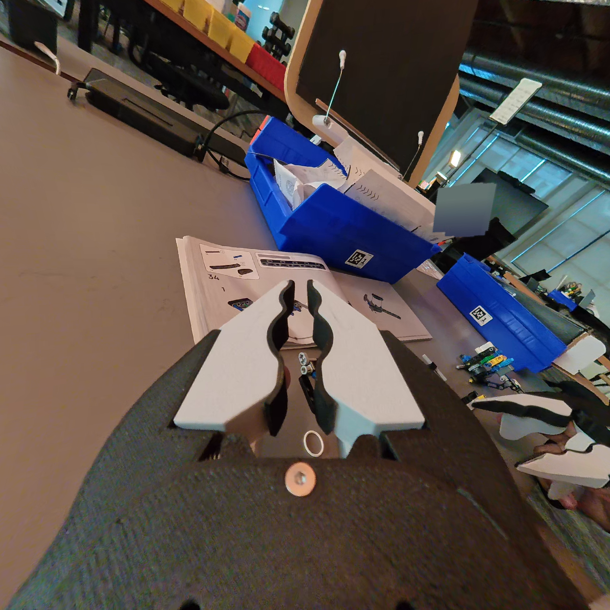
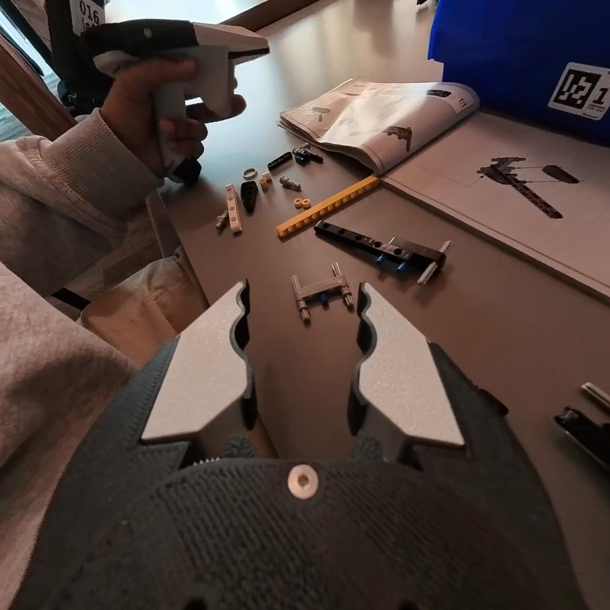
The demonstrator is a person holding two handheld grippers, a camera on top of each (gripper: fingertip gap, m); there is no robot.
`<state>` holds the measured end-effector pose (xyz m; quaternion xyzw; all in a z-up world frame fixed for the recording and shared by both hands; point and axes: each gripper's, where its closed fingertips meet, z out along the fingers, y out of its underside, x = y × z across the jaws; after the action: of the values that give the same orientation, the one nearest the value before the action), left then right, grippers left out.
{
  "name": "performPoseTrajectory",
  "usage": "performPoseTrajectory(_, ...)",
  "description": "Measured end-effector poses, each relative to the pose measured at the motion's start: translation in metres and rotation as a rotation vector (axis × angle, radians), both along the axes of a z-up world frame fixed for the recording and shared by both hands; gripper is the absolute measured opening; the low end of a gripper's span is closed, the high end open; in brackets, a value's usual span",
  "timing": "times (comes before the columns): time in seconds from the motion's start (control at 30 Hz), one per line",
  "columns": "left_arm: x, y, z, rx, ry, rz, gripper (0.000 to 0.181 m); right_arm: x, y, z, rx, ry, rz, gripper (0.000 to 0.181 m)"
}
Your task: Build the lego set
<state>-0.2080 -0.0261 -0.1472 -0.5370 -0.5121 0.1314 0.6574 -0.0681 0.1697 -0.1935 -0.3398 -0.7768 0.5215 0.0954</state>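
My left gripper (image 1: 300, 284) hovers over the table with its jaws nearly together and nothing between them. Under it lie a grey pin (image 1: 304, 361), a short black beam (image 1: 307, 386) and a white ring (image 1: 313, 442). The left gripper also shows in the right wrist view (image 2: 260, 49), held in a hand. My right gripper (image 2: 303, 286) is open and empty, low over the table. A small grey assembly with axle pins (image 2: 321, 292) lies just ahead of its tips. Beyond lie a long yellow beam (image 2: 328, 206), a black beam assembly (image 2: 379, 246) and a white beam (image 2: 232, 208).
An open instruction booklet (image 2: 379, 122) (image 1: 231, 297) lies ahead. Two blue bins (image 1: 330, 224) (image 1: 501, 317) stand behind it, with a partly built model (image 1: 485, 361) by the nearer one. Several small loose parts (image 2: 264, 180) lie by the white beam. A black device with cable (image 1: 132, 109) sits far left. There is about 25 centimeters between the tips of the two grippers. The right gripper is farther from the grey pin (image 1: 304, 361), some 20 centimeters, than the left, some 9 centimeters. It turns up in the right wrist view (image 2: 303, 148) as well.
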Motion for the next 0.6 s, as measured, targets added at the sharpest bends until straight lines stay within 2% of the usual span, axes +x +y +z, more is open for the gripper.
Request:
performPoseTrajectory(0.3,-0.001,-0.001,-0.002,-0.035,-0.017,0.017,0.007,0.002,-0.004,-0.008,0.076,0.016,0.015,0.065)
performPoseTrajectory(0.4,-0.004,0.001,-0.013,-0.147,-0.085,0.049,0.033,0.002,-0.004,-0.011,0.091,0.014,0.015,0.065)
performPoseTrajectory(0.53,-0.009,0.016,-0.043,-0.465,-0.19,0.078,0.081,0.002,-0.004,-0.01,0.082,0.01,0.015,0.064)
performPoseTrajectory(0.6,-0.013,0.022,-0.05,-0.567,-0.214,0.1,0.083,0.002,-0.004,-0.008,0.07,0.01,0.013,0.064)
